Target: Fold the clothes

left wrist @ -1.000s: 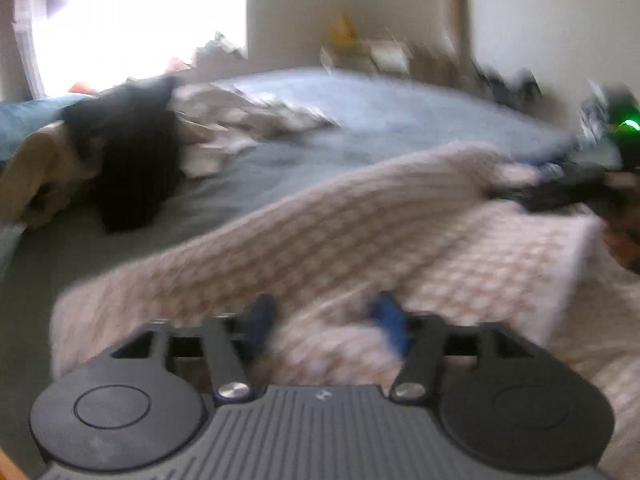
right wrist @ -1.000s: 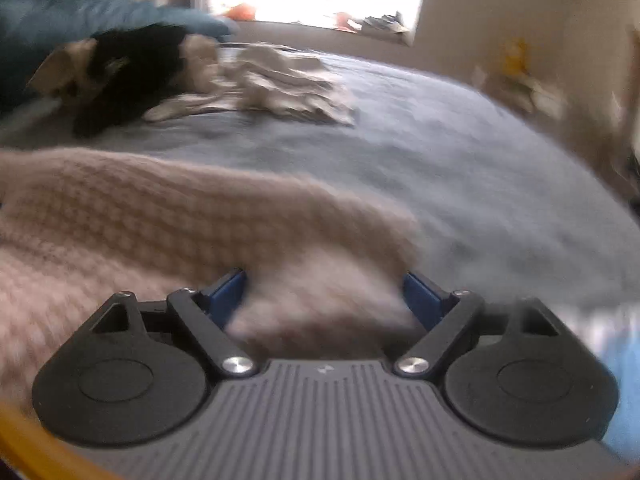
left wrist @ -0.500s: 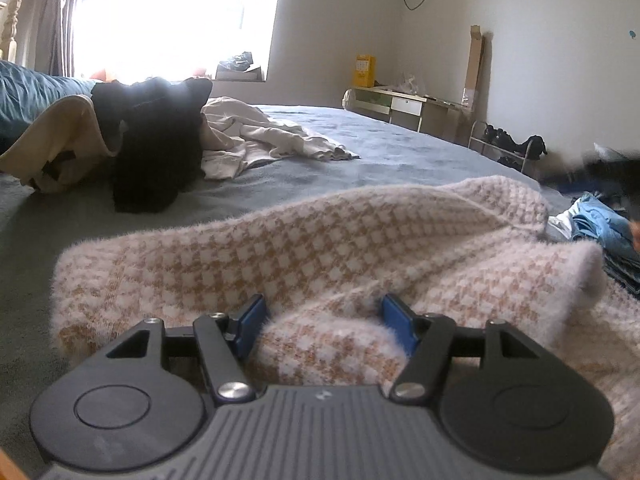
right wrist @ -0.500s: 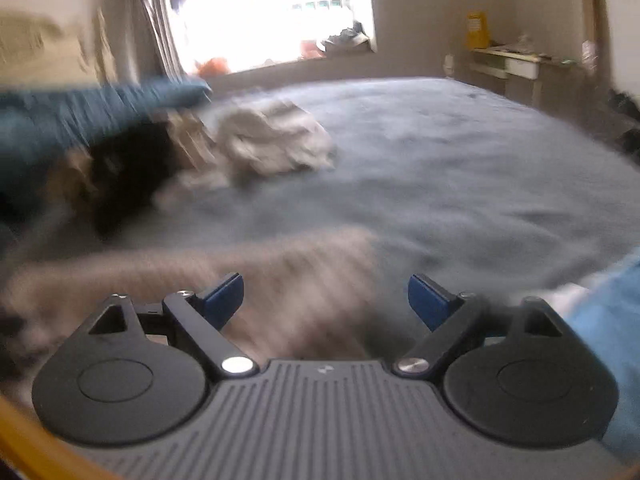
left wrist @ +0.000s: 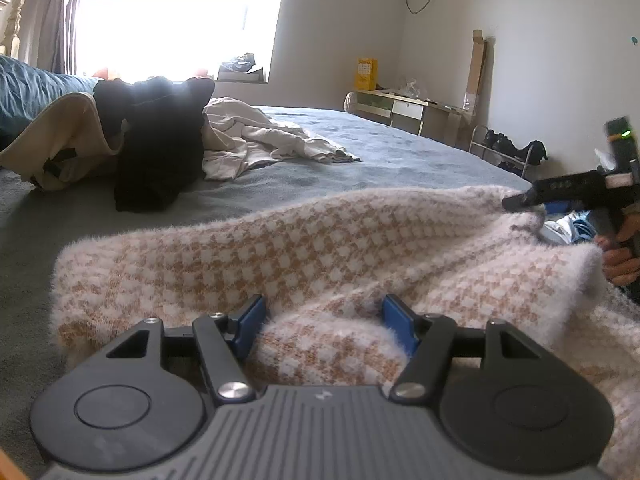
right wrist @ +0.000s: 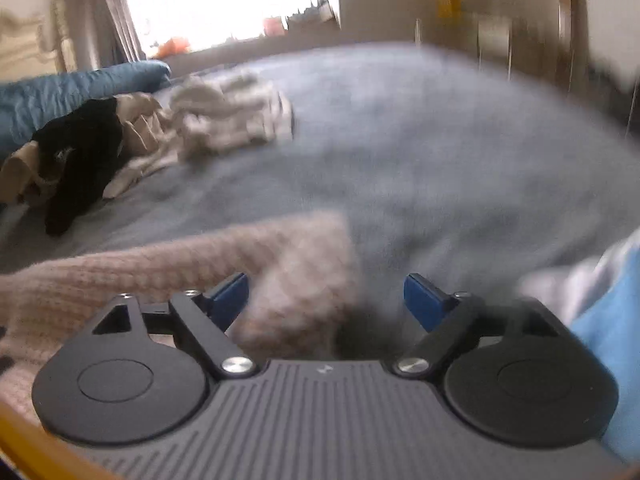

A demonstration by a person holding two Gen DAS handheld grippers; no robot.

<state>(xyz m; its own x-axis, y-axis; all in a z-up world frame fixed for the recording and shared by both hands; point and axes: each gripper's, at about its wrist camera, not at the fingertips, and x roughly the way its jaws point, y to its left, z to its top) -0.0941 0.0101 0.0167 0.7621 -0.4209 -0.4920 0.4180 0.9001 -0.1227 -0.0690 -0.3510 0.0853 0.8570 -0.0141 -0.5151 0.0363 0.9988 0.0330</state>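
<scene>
On the bed [left wrist: 400,152], we rest the left hand-held gripper [left wrist: 322,322] wide open around the sweater [left wrist: 304,248]; at 3 o'clock the right hand-held gripper [right wrist: 326,296], also open, empty, nears its corner for folding

Both the left gripper [left wrist: 323,318] and the right gripper [right wrist: 326,298] share one build: ribbed dark-grey housing, two round black discs, black linkage arms with silver screws. The jaws carry blue pads [left wrist: 251,318].
</scene>
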